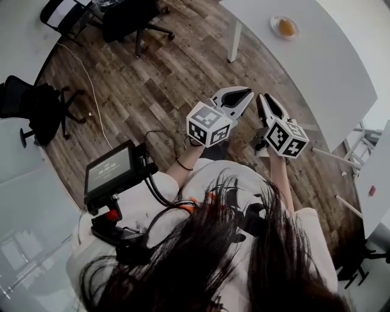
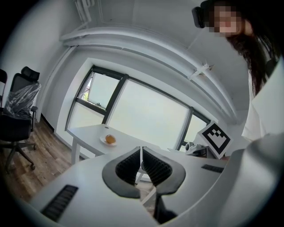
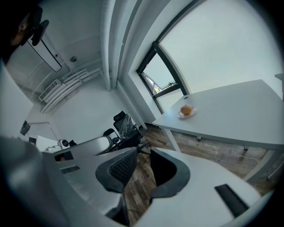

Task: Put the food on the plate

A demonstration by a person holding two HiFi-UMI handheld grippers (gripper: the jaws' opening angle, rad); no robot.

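Observation:
An orange-brown piece of food (image 1: 286, 27) lies on a small white plate (image 1: 275, 22) near the corner of a white table (image 1: 317, 73), far from both grippers. The left gripper (image 1: 247, 94) and right gripper (image 1: 262, 99) are held side by side over the wooden floor, short of the table. The left gripper (image 2: 141, 151) has its jaw tips touching and nothing between them; beyond it are the food (image 2: 110, 139) and plate (image 2: 104, 142). The right gripper (image 3: 143, 156) is shut and empty, with the food (image 3: 187, 109) and plate (image 3: 180, 115) up to its right.
Black office chairs (image 1: 131, 18) (image 1: 36, 109) stand on the wooden floor at the left and top. A device with a screen (image 1: 113, 170) hangs at the person's front. More chairs (image 3: 126, 126) stand by the window wall. The table's leg (image 1: 234, 39) meets the floor near its corner.

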